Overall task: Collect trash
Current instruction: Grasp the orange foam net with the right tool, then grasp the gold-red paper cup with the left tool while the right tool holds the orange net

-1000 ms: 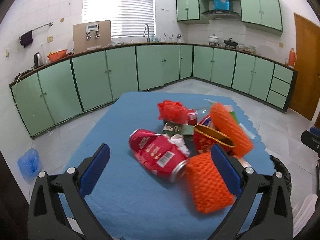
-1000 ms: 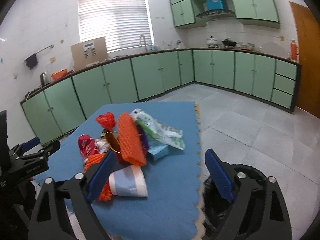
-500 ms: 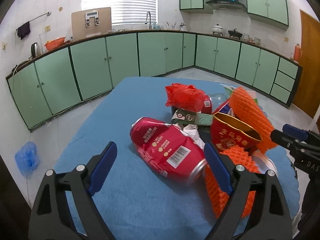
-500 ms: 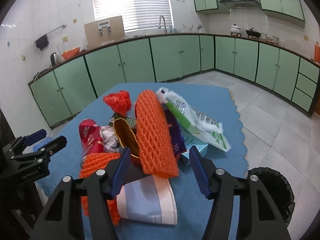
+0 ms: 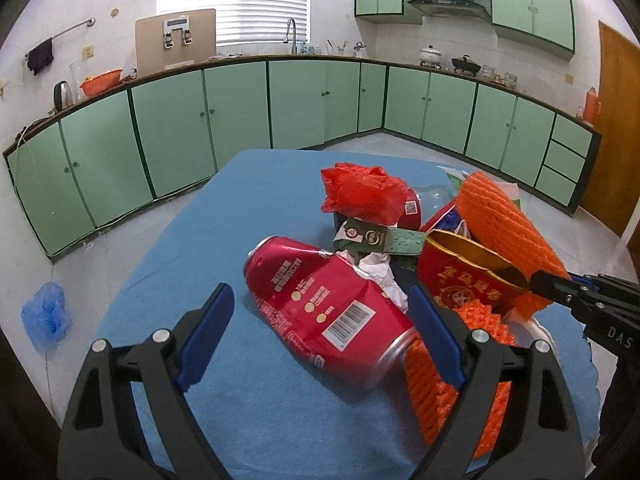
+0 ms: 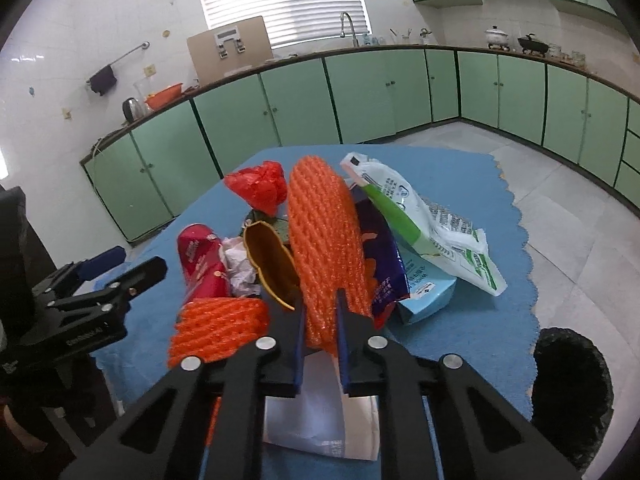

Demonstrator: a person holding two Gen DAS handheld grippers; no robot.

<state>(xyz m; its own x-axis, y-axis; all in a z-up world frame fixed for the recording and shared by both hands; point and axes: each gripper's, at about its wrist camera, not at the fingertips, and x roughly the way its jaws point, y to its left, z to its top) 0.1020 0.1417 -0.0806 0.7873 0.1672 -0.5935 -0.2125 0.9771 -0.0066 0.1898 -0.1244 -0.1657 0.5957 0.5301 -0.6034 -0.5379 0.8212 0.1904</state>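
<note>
A heap of trash lies on the blue tablecloth (image 5: 240,216). My right gripper (image 6: 320,304) is closing, and its pads pinch the near end of a long orange foam net (image 6: 324,232) that leans over the heap. A crushed red can (image 5: 304,288) lies on its side between the open fingers of my left gripper (image 5: 320,294), and neither pad touches it. Beside the can are a red-and-gold paper bowl (image 5: 464,276), a red plastic bag (image 5: 360,192) and a second orange net (image 6: 216,328).
A white-and-green plastic bag (image 6: 424,224), a purple snack bag (image 6: 380,256), a pale blue packet (image 6: 424,288) and a white paper cup (image 6: 320,412) fill the heap's right side. A black bin (image 6: 572,392) stands by the table's right edge. Green cabinets line the walls.
Both grippers moved forward and down to the heap. The right jaws went from wide open to pinching the long orange net. The left gripper now straddles the red can.
</note>
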